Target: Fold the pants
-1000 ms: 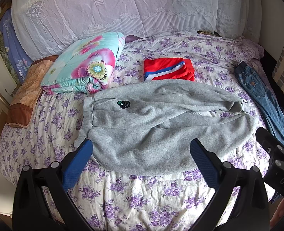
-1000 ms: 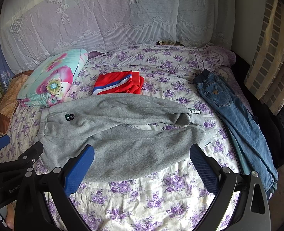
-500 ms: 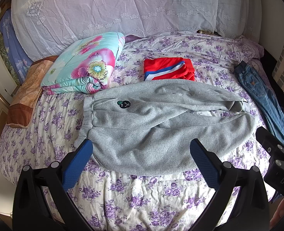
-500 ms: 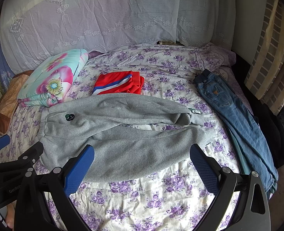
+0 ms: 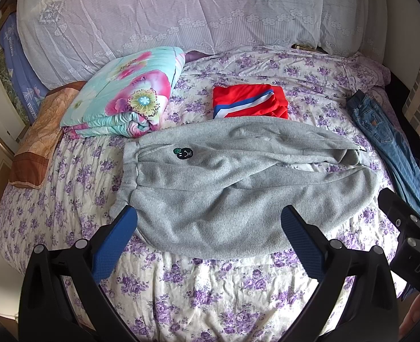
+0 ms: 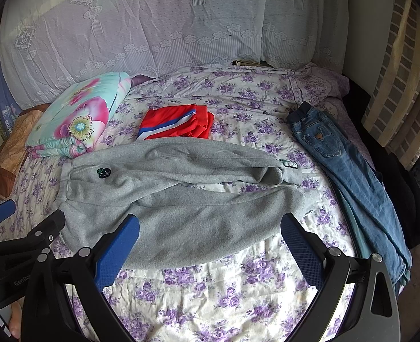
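Grey pants [image 5: 238,188] flat on bedspread [image 5: 210,285] | left tool [image 5: 208,228], right tool [image 6: 210,235] spread wide, empty

bed [image 5: 210,299] – purple-floral sheet | headboard [image 6: 158,28] – white lace cover | brick-pattern wall [image 6: 403,91] at right

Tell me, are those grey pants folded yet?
Not yet. The grey pants lie spread across the bed, both legs stretched out side by side, waistband left, cuffs right. Both grippers hover open, holding nothing.

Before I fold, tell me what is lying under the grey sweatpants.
The grey sweatpants lie spread on the purple-flowered bedsheet, which shows all around them and in the gap between their legs. Their far edge overlaps the red folded garment. Anything else beneath is covered.
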A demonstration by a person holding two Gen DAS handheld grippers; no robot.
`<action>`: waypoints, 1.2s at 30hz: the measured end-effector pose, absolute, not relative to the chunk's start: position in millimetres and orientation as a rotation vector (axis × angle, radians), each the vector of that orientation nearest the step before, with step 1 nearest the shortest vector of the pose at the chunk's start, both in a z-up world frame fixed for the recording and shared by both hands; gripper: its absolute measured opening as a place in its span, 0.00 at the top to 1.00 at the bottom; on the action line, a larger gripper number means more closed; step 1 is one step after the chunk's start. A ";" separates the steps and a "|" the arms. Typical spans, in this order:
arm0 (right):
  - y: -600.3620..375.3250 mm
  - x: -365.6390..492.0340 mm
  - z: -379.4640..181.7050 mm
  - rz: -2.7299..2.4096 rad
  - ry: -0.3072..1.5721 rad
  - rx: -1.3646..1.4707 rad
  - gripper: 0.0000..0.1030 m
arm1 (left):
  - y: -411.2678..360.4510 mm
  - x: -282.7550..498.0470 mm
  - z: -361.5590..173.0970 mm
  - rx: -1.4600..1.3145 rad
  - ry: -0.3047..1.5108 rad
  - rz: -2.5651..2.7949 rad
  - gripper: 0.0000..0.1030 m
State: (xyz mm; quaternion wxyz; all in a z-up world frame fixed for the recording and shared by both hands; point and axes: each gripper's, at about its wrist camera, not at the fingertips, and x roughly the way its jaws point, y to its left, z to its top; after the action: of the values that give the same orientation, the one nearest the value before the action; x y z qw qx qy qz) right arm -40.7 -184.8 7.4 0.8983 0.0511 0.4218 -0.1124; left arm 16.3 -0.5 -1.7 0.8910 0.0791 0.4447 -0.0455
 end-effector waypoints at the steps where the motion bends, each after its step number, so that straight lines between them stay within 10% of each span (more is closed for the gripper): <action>1: -184.7 -40.8 7.4 -0.233 0.873 0.106 0.03 | -0.6 16.4 -1.7 0.164 0.923 -0.094 0.05; 18: -190.1 -37.4 1.8 -0.213 0.898 0.129 0.03 | -1.1 24.2 -10.2 0.166 0.966 -0.101 0.05; 27: -240.6 -28.3 -99.8 -0.343 1.145 0.149 0.03 | 82.2 55.6 -153.8 -0.077 1.379 0.042 0.05; 36: -264.4 -34.7 -124.5 -0.394 1.206 0.202 0.03 | 152.9 90.7 -203.6 -0.340 1.408 0.068 0.05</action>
State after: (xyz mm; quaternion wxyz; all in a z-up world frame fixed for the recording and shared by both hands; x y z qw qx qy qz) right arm -34.7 -264.4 -124.5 0.8008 0.0943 0.5623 -0.1836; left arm 90.7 152.9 -203.6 0.7483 -0.1557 0.6440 0.0311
